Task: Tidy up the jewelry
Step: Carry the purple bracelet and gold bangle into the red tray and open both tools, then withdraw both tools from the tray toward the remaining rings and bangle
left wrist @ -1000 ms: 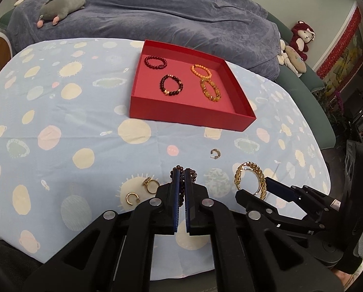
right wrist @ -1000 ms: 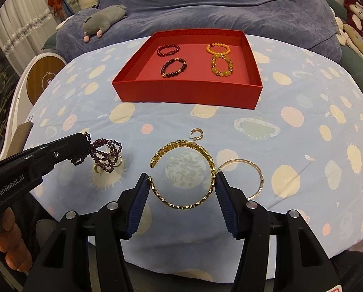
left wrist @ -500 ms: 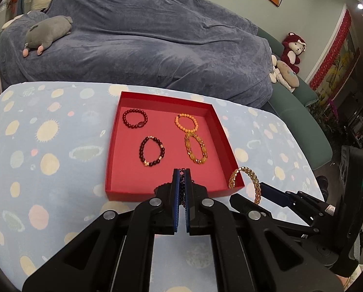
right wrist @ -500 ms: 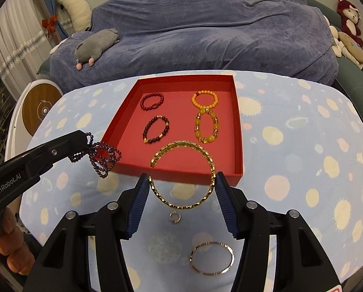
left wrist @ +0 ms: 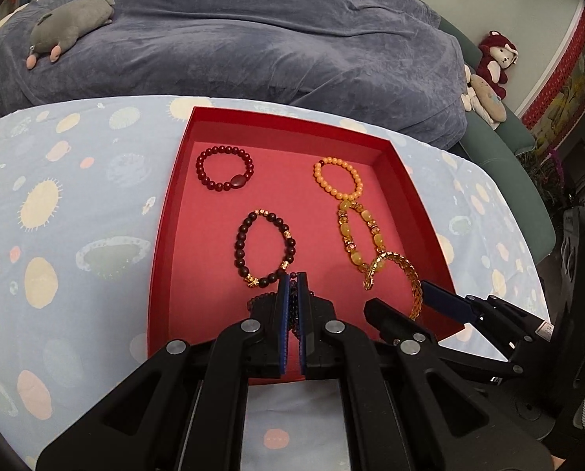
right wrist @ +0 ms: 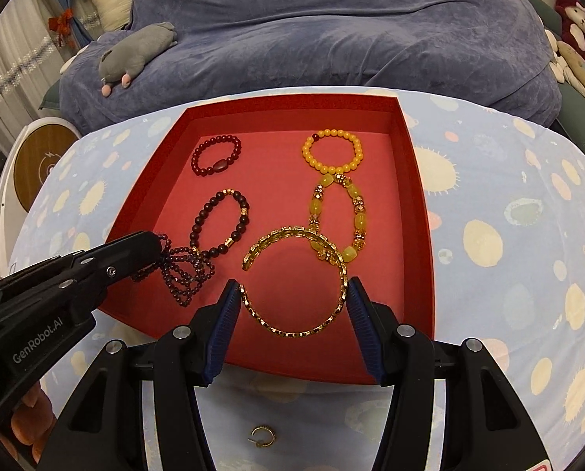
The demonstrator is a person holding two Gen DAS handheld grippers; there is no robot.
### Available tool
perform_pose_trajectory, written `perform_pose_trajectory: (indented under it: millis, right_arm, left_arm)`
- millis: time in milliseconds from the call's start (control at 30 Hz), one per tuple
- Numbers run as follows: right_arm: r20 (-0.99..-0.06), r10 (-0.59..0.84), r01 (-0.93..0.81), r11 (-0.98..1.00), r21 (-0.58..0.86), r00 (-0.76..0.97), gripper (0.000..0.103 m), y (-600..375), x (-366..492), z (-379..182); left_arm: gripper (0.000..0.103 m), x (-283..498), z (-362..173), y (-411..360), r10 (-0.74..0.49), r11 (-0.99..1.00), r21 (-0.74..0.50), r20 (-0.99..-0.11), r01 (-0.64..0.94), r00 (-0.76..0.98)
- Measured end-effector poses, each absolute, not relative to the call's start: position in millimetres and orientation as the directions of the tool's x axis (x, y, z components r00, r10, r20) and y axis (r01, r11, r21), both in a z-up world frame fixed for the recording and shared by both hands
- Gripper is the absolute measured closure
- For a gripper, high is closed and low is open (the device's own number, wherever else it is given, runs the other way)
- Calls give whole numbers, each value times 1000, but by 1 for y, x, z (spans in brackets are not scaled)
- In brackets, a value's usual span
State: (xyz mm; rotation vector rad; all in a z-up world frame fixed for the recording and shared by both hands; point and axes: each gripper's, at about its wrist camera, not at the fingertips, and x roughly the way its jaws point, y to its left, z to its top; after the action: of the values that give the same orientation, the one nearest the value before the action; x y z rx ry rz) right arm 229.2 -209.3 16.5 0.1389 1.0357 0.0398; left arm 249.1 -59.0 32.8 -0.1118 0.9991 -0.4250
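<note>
Looped strand of small dark purple beads (right wrist: 182, 271) pinched in closed left gripper (left wrist: 291, 286), open gold chain-link bangle (right wrist: 296, 282) clamped across half-spread right gripper (right wrist: 294, 298) — both angled down over red square tray (right wrist: 418, 212) holding 4 beaded bracelets.

Your left hand-held gripper (left wrist: 291, 286) is matte black plastic: two angular linkage arms studded with round silver screws, ending in slim fingers lined with ribbed blue pads (left wrist: 281, 314). Seen at the lower left of the right wrist view, its side carries the white lettering "GenRobot.AI". Your right hand-held gripper (right wrist: 292, 294) is built the same, black with silver screws and ribbed blue pads (right wrist: 223, 333); a red-and-white label shows at the bottom right edge. An orange glove (right wrist: 29, 424) covers your fingers at the lower left.
</note>
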Motion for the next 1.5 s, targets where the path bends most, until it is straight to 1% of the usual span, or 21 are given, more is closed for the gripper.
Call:
perform_pose_trajectory:
  millis: [200,400,433,500,633,733,1167,1500]
  right_arm:
    - [-866,97,37,991,131,490,50,-210,230,3]
    - [-865,87,52,990,130,495,48,-211,230,3]
    - [-864,85,55,990,130,497,45,-211,230,4]
    - [-859,73,62,991,121,507,41,-211,227,7]
    - [-852,69,62,991,119,519,41,-212,219,14]
    - [-848,70,63,991,120,525,41,-212,212,19]
    - [-842,63,71,990,119,535,41,-215,157,37]
    - [-863,45,96,990,108,504,41,-221,101,28]
  left_arm:
    - [100,251,19,-57,-387,916,-280,-803,286,453]
    - [98,250,20,-55,-375,922,-268,-797,279,474]
    - [96,250,21,-54,-376,922,-270,-794,277,478]
    - [82,248,23,-53,-367,926,-261,-790,272,491]
    - [80,242,29,-49,-369,926,-267,-782,266,503]
    - [74,235,34,-47,-364,929,-262,-779,263,511]
    - [74,183,52,-38,-358,930,-248,-771,269,527]
    - [73,135,47,-26,-339,937,-234,-789,258,513]
